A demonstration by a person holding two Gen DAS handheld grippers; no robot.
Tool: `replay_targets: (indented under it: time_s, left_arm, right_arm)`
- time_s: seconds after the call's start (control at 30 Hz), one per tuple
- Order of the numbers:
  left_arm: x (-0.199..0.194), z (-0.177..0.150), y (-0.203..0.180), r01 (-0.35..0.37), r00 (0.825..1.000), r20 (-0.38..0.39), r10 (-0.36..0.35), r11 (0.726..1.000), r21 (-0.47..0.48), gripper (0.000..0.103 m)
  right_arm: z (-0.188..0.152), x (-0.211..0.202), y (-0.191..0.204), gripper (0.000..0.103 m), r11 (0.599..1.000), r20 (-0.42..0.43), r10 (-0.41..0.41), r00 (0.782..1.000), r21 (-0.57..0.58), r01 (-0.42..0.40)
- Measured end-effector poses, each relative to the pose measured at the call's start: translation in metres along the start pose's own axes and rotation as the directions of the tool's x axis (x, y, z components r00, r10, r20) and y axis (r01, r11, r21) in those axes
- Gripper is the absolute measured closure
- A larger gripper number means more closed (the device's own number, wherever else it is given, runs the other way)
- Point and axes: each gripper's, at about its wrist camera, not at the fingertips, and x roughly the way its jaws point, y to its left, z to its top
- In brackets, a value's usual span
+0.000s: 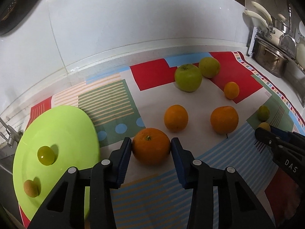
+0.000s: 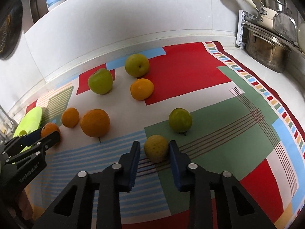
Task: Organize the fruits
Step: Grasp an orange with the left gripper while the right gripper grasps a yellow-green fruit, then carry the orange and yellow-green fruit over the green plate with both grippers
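Here, patterned cloth [image 2: 190, 70] under white tiles [image 1: 114, 28]; left jaws at orange [image 1: 151, 146], right around lemon [image 2: 156, 151].

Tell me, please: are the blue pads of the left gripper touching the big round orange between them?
Touching. In the left wrist view both pads of the left gripper meet the sides of the big round orange, with no gap showing.

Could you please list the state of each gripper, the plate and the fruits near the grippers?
left gripper: closed on the orange, which rests on the cloth.
right gripper: fingers straddle the yellow fruit; left gap remains.
green plate: holds two small fruits.
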Motion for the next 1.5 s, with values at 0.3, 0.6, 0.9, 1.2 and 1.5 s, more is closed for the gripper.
replay_targets:
  time_s: [0.3, 0.6, 0.9, 1.2, 1.5]
  left_arm:
    - [-0.014, 0.000, -0.003, 0.013, 1.000, 0.016, -0.014, 1.000, 0.016, 0.061]
    - [-0.051, -0.003, -0.002, 0.011, 0.998, 0.069, -0.012, 1.000, 0.009, 0.061]
    - [-0.092, -0.017, 0.008, -0.010, 0.994, 0.107, 0.013, 0.999, -0.036, 0.061]
    - [-0.126, -0.036, 0.026, -0.046, 0.989, 0.133, 0.058, 0.995, -0.093, 0.061]
    - [-0.157, -0.050, 0.055, -0.115, 0.977, 0.167, 0.135, 0.985, -0.126, 0.061]
  right_arm:
    - [0.001, -0.007, 0.002, 0.076, 1.000, 0.019, 0.021, 1.000, -0.022, -0.020]
    - [0.003, -0.035, 0.019, 0.076, 0.993, 0.072, 0.090, 0.993, -0.083, -0.084]
    - [-0.001, -0.072, 0.039, 0.076, 0.979, 0.127, 0.154, 0.980, -0.152, -0.134]
    - [-0.011, -0.103, 0.063, 0.076, 0.959, 0.157, 0.221, 0.963, -0.217, -0.185]
    - [-0.017, -0.124, 0.096, 0.076, 0.937, 0.194, 0.278, 0.941, -0.269, -0.222]
